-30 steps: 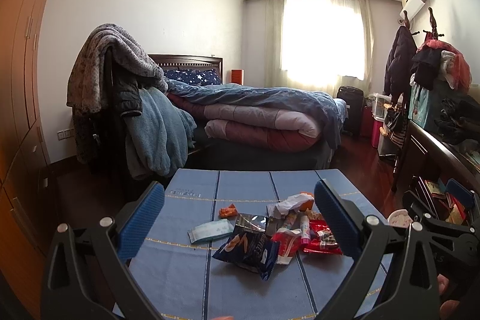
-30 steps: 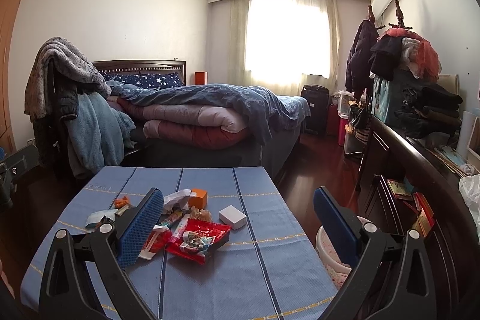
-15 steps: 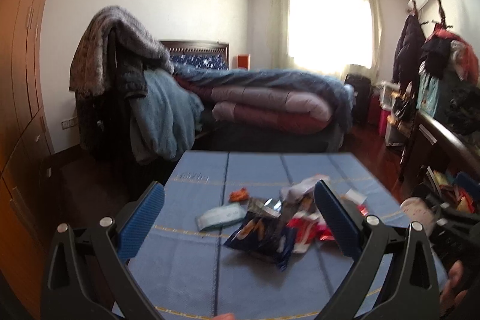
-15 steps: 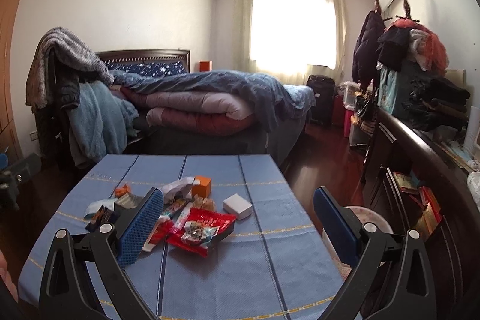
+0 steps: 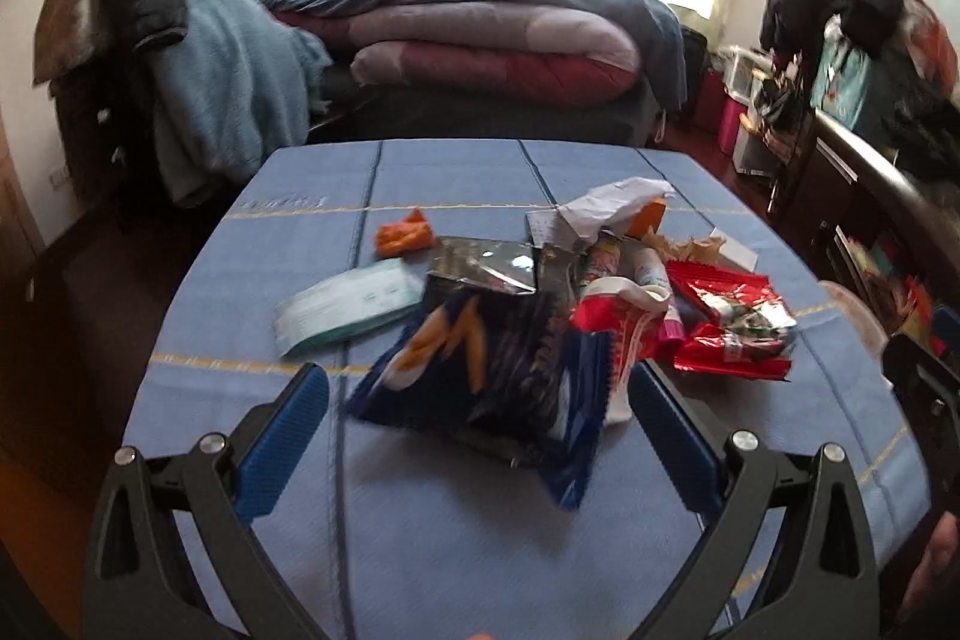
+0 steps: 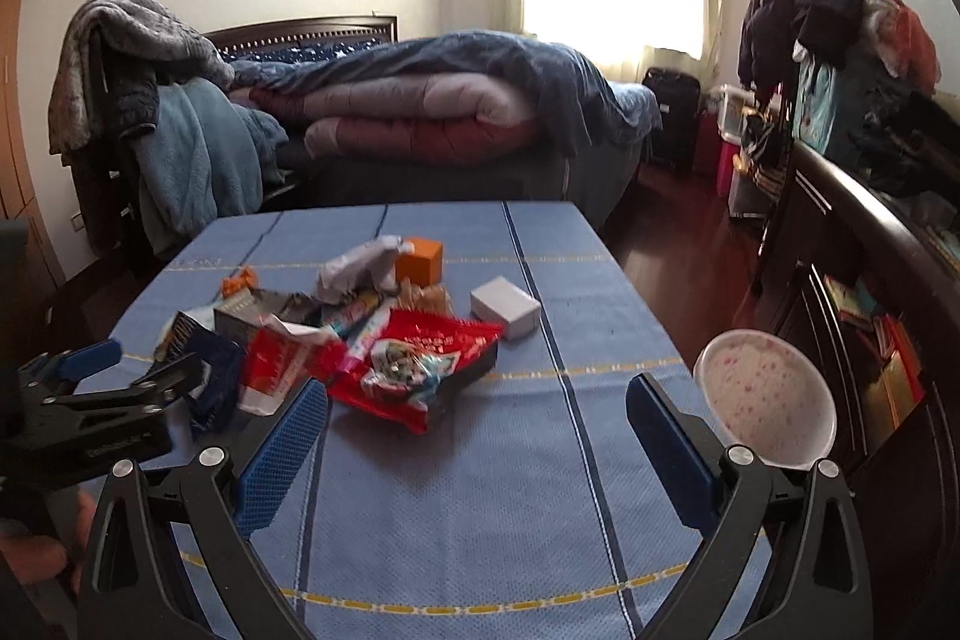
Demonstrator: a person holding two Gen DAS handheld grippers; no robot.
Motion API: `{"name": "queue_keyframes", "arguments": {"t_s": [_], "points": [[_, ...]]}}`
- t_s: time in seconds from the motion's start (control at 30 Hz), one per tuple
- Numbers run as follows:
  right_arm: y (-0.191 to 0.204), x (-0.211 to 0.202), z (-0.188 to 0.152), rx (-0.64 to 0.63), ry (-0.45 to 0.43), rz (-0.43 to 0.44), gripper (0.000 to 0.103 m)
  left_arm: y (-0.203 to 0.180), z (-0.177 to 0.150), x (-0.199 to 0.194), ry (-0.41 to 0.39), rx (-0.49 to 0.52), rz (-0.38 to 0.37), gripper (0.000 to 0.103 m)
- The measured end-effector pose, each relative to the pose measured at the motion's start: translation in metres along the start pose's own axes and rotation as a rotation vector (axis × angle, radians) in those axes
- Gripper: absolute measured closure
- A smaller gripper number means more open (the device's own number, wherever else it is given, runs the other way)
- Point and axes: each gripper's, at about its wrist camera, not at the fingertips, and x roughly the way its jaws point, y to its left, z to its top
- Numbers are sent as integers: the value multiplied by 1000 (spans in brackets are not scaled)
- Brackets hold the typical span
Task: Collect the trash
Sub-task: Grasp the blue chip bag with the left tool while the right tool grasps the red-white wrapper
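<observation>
A pile of trash lies on the blue tablecloth: a dark blue chip bag, a red snack wrapper, a pale green packet, an orange wrapper and crumpled white paper. My left gripper is open, its jaws either side of the chip bag's near end, just above the cloth. My right gripper is open and empty over the cloth, near the red wrapper. A white bin with pink specks stands off the table's right edge.
A white box and an orange box sit behind the pile. A bed with heaped quilts is beyond the table. A dark dresser runs along the right. The left gripper shows in the right wrist view.
Both grippers have moved forward and tilted down toward the table. The left one has closed in on the chip bag. The bin has come into the right wrist view.
</observation>
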Motion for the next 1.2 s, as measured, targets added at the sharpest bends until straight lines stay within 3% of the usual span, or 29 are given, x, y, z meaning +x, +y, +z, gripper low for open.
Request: {"name": "queue_keyframes", "arguments": {"t_s": [0.07, 0.17, 0.23, 0.27, 0.3, 0.33, 0.43, 0.5, 0.7, 0.83, 1.03, 1.1, 1.13, 1.2], "points": [[0, 0, -2, 2, 9, 3, 4, -4, 1, 14, 19, 19, 17, 4], [1, 1, -6, -12, 17, 2, 4, 0, -1, 22, 27, -1, -29, 5], [0, 2, -8, -17, 17, 4, 4, 5, -4, 22, 31, -30, -69, 22], [0, 3, -8, -16, 18, 6, 4, 7, -5, 21, 36, -38, -88, 25], [1, 5, -8, -14, 24, 18, 4, 8, -6, 21, 36, -39, -106, 36], [1, 6, -8, -10, 26, 31, 4, 9, -6, 19, 33, -39, -130, 54], [5, 17, -7, 0, 73, 96, 4, 10, -7, 15, 25, -52, -164, 79], [11, 28, -6, 9, 112, 161, 4, 16, -9, 11, 10, -79, -187, 90], [41, 42, -1, 10, 155, 290, 8, 44, -15, -18, -89, -179, -194, 93], [76, 53, 10, -61, 147, 314, 10, 59, -16, -37, -145, -219, -203, 93], [113, 95, 13, -142, 233, 231, 27, 81, -18, -58, -195, -248, -178, 92], [119, 106, 11, -158, 258, 190, 28, 86, -18, -59, -198, -254, -168, 92], [121, 106, 9, -174, 239, 160, 28, 88, -19, -60, -201, -257, -166, 92], [123, 108, 8, -192, 236, 135, 38, 90, -21, -60, -202, -258, -162, 92]]}}
